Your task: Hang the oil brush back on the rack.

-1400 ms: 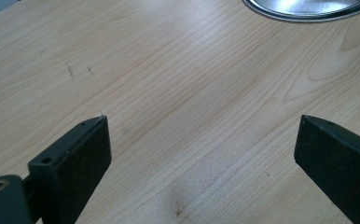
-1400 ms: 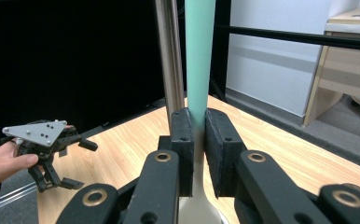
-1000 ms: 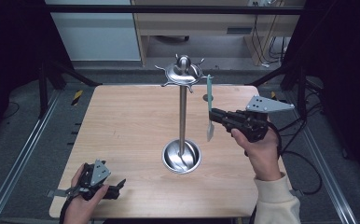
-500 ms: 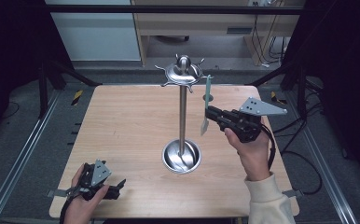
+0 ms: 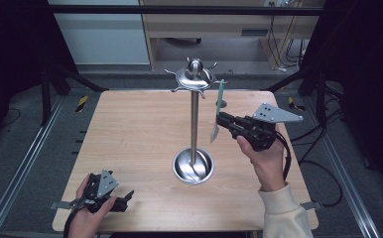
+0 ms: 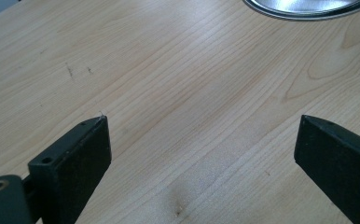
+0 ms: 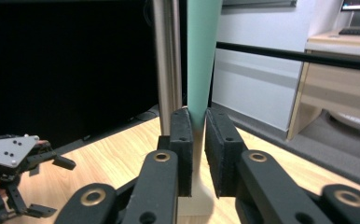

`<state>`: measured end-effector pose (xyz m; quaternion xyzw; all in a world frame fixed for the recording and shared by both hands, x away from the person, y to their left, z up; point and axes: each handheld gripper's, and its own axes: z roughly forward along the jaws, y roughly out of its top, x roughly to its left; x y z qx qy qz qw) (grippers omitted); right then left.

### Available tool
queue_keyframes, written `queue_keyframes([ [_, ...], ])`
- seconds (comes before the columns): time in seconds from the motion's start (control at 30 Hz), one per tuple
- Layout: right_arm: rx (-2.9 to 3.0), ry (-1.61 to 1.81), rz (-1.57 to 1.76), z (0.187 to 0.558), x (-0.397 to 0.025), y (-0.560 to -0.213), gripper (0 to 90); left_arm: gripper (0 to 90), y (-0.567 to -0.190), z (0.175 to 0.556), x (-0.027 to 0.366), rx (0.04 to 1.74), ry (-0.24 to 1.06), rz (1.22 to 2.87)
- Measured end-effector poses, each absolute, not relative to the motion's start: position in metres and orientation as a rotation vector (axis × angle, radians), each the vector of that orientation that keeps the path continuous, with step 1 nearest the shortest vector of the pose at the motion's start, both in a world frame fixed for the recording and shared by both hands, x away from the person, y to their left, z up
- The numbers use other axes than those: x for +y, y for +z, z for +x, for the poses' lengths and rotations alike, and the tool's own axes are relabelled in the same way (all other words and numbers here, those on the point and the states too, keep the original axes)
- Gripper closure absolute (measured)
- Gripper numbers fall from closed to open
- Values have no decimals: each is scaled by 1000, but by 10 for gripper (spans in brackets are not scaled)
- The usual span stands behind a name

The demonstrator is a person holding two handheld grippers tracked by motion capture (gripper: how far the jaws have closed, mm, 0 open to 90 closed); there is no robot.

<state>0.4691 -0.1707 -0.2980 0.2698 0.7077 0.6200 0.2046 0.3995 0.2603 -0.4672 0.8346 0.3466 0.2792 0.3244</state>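
Right gripper, centre-right, jaws clamped on green-handled utensil beside hook stand; left gripper, lower left, gapes wide; handle hole probably needs squaring to a hook.

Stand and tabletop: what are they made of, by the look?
Stand: looks like polished metal, maybe stainless steel; pole and round base throw bright mirror-like highlights. Tabletop: pale wood or wood-look laminate, matte; grain lines and a small knot show close up, but solid or veneer cannot be told.

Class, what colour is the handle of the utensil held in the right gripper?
The handle is pale green, clearest in the right gripper view.
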Motion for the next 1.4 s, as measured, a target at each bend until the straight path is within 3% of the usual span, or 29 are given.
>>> queue_keyframes([
  [0.23, 1964, 1688, 721, 468, -166, -294, 684, 33, -467, 400, 261, 910, 732, 2188],
  [0.3, 1933, 1645, 758, 466, -168, -291, 559, 33, -467, 400, 261, 909, 731, 2189],
  [0.4, 1891, 1583, 814, 466, -170, -289, 491, 33, -467, 400, 261, 909, 731, 2188],
  [0.47, 1876, 1514, 894, 467, -174, -285, 368, 33, -467, 400, 261, 909, 731, 2189],
  [0.5, 1876, 1514, 894, 467, -174, -285, 368, 33, -467, 400, 261, 909, 731, 2189],
  [0.53, 1889, 1494, 919, 467, -176, -284, 314, 33, -467, 400, 260, 909, 731, 2188],
  [1.1, 1901, 1396, 970, 465, -182, -278, 136, 33, -468, 400, 260, 907, 722, 2202],
  [1.4, 1861, 1324, 1043, 469, -208, -281, 78, 33, -468, 400, 260, 904, 720, 2206],
])
